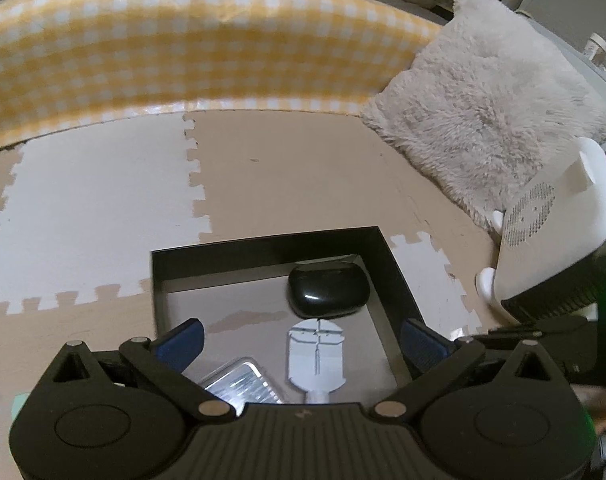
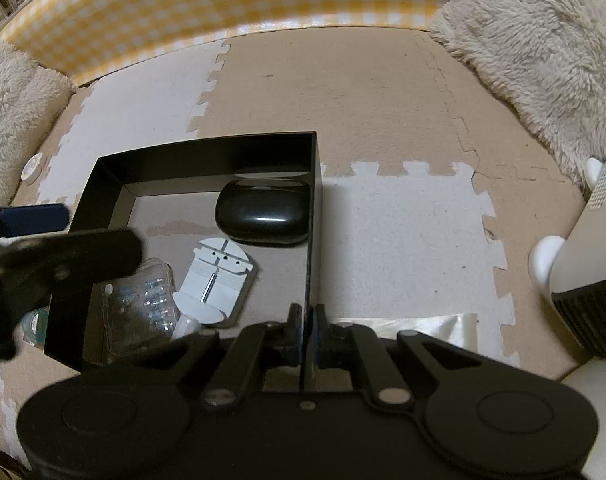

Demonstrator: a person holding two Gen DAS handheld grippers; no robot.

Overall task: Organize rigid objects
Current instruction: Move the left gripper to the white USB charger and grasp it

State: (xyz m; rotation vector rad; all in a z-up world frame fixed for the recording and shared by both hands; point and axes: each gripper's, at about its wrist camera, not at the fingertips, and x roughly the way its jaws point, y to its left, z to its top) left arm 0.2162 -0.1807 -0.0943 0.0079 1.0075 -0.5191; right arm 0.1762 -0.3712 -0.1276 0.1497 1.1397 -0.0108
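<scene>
Black box (image 2: 315, 184) wall pinched by right tool (image 2: 307, 320), left tool (image 1: 299, 344) wide open, empty, above.

A black open box (image 2: 207, 148) sits left of centre in the right wrist view. Inside lie 3 things: a glossy black oval case (image 2: 263, 216) at the upper right corner, a white flat tool (image 2: 217, 280) mid-box, and a clear plastic case (image 2: 143, 300) at lower left.
</scene>
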